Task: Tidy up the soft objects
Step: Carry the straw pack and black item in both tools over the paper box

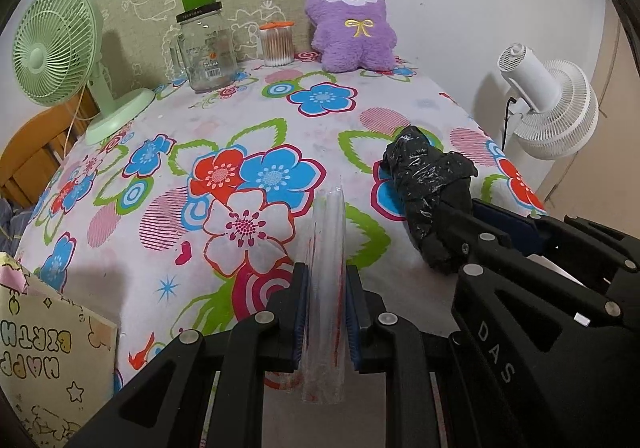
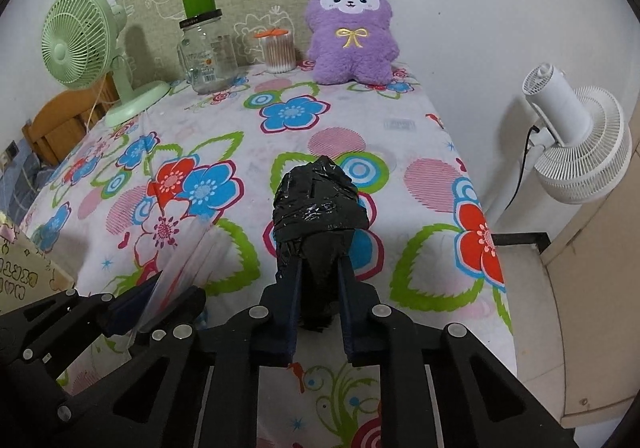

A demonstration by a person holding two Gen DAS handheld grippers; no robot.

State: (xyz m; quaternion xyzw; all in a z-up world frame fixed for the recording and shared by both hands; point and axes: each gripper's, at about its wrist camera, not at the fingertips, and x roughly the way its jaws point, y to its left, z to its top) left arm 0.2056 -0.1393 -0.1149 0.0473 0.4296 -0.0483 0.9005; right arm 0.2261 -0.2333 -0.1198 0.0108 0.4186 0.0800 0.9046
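My left gripper (image 1: 327, 272) is shut on a clear plastic bag (image 1: 326, 288), held upright above the flowered tablecloth (image 1: 192, 128). The bag also shows in the right wrist view (image 2: 176, 272), with the left gripper (image 2: 168, 288) at lower left. My right gripper (image 2: 320, 268) is shut on a black soft bundle wrapped in clear film (image 2: 318, 204), above the table's right half. In the left wrist view the bundle (image 1: 428, 184) sits at the right with the right gripper (image 1: 492, 224) on it. A purple plush toy (image 1: 352, 24) sits upright at the table's far edge, also in the right wrist view (image 2: 352, 36).
At the back stand a green desk fan (image 1: 52, 48), a glass jar with a green lid (image 1: 204, 44) and a cotton swab tub (image 1: 276, 44). A white floor fan (image 2: 576, 140) stands right of the table. A birthday gift bag (image 1: 44, 360) is at lower left.
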